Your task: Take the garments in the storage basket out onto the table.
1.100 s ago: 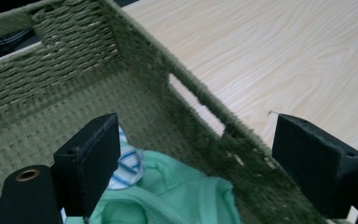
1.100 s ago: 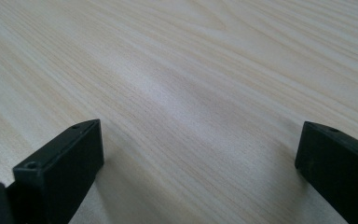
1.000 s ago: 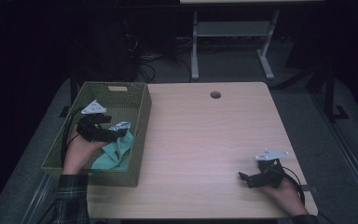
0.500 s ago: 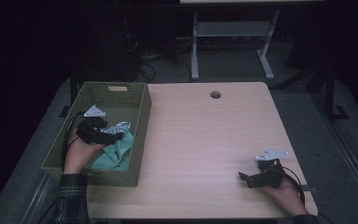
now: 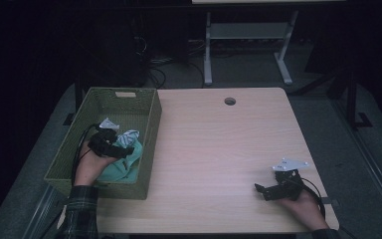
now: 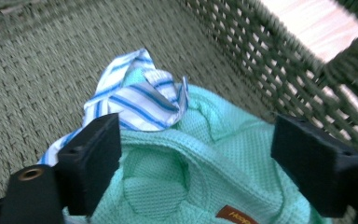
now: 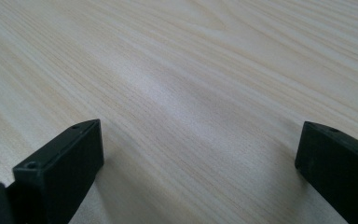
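Mint-green knitted garment point(image 6: 200, 177): lies crumpled inside the basket, toward its near right part; a small brown label with orange lettering shows on the fabric at the lower edge of the left gripper view.
Striped cloth point(image 6: 135, 100): white with blue stripes, bunched up, resting partly on the green garment and partly on the basket floor.
Basket point(image 5: 151, 134): green woven, rectangular, standing on the left part of the table; its right wall rises just beside the garment.
Left gripper point(image 5: 113, 148): held by the left hand point(image 5: 90, 167) inside the basket, low over the 2 cloths.
Left jaws: spread wide, 1 on each side of the green garment, grasping nothing.
Right gripper point(image 5: 271, 190): held by the right hand point(image 5: 306, 204) at the near right part of the table, well apart from the basket.
Right jaws: spread wide over bare wood, holding nothing.
Table point(image 5: 219, 149): light wood, with 1 round hole point(image 5: 230, 101) near its far edge.
Sleeve point(image 5: 79, 214): dark plaid, on the left forearm.
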`<state>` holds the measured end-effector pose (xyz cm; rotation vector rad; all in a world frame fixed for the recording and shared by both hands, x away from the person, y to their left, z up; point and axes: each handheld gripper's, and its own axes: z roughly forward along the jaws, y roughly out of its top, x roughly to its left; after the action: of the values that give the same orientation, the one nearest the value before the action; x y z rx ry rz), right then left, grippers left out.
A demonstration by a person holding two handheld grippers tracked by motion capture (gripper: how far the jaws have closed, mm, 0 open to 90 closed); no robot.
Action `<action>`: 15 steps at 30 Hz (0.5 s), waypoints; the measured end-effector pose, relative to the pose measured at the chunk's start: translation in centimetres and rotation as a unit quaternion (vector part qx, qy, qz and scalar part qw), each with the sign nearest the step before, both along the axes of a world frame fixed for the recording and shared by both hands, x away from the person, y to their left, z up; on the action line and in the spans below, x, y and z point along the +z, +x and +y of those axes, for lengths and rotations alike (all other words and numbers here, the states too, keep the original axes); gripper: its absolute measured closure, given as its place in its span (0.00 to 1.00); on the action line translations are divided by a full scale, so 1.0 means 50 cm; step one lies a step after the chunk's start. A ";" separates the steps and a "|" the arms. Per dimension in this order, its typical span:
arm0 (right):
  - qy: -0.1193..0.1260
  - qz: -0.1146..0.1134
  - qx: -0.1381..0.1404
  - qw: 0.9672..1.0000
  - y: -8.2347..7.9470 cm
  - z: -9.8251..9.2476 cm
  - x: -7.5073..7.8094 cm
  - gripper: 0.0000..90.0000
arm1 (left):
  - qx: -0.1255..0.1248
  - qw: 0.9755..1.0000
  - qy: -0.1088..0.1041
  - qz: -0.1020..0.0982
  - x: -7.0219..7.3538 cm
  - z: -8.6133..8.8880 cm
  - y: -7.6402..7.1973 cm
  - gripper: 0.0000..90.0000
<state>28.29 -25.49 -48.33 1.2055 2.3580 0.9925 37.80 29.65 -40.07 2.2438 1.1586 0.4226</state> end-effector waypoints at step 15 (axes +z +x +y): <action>0.001 0.000 0.000 1.000 0.000 0.000 0.000 0.01 | 0.003 0.997 0.035 0.064 -0.028 -0.011 0.008 0.25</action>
<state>28.29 -25.48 -48.33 1.2071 2.3575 0.9944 38.20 29.09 -41.47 2.3577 1.2322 0.3308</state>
